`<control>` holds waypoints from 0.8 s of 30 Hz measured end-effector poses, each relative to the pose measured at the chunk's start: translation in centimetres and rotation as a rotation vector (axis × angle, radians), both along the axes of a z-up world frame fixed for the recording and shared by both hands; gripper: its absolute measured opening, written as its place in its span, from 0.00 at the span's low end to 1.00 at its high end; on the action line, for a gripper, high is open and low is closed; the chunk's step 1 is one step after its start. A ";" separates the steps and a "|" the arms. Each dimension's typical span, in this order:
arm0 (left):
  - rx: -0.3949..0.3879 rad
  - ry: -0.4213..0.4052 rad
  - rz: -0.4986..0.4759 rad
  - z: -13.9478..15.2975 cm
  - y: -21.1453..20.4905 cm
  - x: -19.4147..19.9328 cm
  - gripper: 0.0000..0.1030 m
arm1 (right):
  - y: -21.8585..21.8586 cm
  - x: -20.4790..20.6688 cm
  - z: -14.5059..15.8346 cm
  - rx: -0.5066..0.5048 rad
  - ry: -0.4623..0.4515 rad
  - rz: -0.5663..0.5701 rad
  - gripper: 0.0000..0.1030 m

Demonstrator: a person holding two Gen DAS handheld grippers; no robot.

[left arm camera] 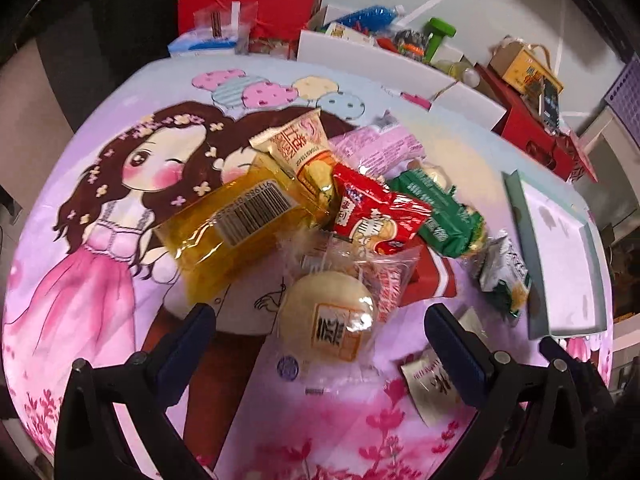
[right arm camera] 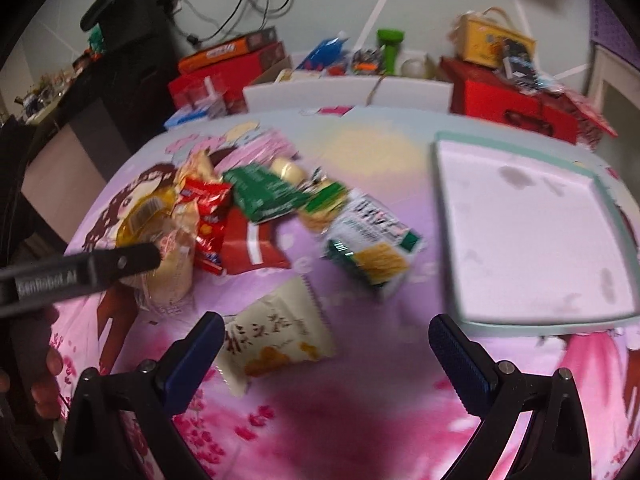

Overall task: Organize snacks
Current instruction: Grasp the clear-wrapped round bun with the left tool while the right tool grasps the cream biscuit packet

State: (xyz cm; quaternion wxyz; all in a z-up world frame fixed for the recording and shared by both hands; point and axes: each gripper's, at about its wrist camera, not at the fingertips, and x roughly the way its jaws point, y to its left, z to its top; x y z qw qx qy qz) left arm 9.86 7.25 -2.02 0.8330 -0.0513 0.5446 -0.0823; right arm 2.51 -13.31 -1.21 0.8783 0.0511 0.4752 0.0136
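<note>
Two grippers, both spread wide and holding nothing, over a table covered by a pink cartoon-print cloth (left arm camera: pixel 100 280). Left gripper (left arm camera: pixel 320 328) aimed at a round pale bun in a clear wrapper (left arm camera: pixel 326 316), lying between the fingers, slightly nearer the left one, at the near edge of a heap of snack packets. Behind the bun: a yellow translucent packet with a barcode (left arm camera: pixel 236 236) to the left, a red crinkled packet (left arm camera: pixel 376 216) and a green foil packet (left arm camera: pixel 440 216) farther off.

Right gripper (right arm camera: pixel 324 336) above a cream packet printed with dark characters (right arm camera: pixel 276 340), just beside its left finger, long axis slanting from near left to far right, corner tucked under that finger's line. Likely this gripper's target, needing a small shift left and a slight turn to straddle the short side.

Farther right, well apart from the heap, an empty white square tray with a pale green rim (right arm camera: pixel 440 216), probably the destination. Green-and-white noodle packet (right arm camera: pixel 372 248) between heap and tray.
</note>
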 end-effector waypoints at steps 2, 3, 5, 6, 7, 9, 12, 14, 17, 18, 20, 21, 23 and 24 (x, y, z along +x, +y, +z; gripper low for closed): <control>0.017 0.023 -0.007 -0.8 -0.5 0.6 1.00 | 0.7 0.7 -1.0 0.010 0.031 0.010 1.00; 0.020 0.037 -0.011 -1.2 -0.8 0.9 1.00 | 1.0 1.1 -1.5 0.014 0.042 0.016 1.00; 0.032 0.068 -0.019 -2.1 -1.3 1.5 1.00 | 1.5 1.6 -2.3 0.015 0.061 0.029 1.00; 0.056 0.078 -0.022 -2.5 -1.6 1.7 1.00 | 1.9 1.8 -2.7 0.017 0.071 0.037 1.00; 0.077 0.083 -0.025 -2.8 -1.8 1.8 1.00 | 2.2 2.1 -3.0 0.018 0.079 0.046 1.00; 0.108 0.097 -0.030 -3.5 -2.1 1.9 1.00 | 2.9 2.2 -3.8 0.013 0.094 0.071 1.00; 0.119 0.121 -0.034 -4.3 -2.4 2.1 0.98 | 3.6 2.1 -4.8 -0.015 0.104 0.092 1.00; 0.149 0.127 -0.037 -4.7 -2.5 2.1 0.92 | 4.0 1.9 -5.1 -0.043 0.096 0.103 1.00; 0.158 0.122 -0.030 -4.9 -2.5 2.1 0.87 | 4.4 1.6 -5.2 -0.067 0.082 0.110 0.98; 0.158 0.119 -0.028 -4.9 -2.6 2.1 0.85 | 4.4 1.5 -5.2 -0.071 0.077 0.109 0.97; 0.164 0.115 -0.034 -4.8 -2.7 2.0 0.79 | 4.5 1.2 -5.1 -0.077 0.067 0.111 0.86; 0.166 0.113 -0.041 -4.7 -2.9 2.0 0.78 | 4.5 1.1 -5.0 -0.078 0.062 0.112 0.85; 0.167 0.109 -0.058 -4.5 -3.3 2.1 0.69 | 4.2 1.2 -4.6 -0.065 0.060 0.115 0.79; 0.165 0.108 -0.065 -4.2 -3.3 1.8 0.66 | 4.1 1.3 -4.5 -0.061 0.057 0.114 0.78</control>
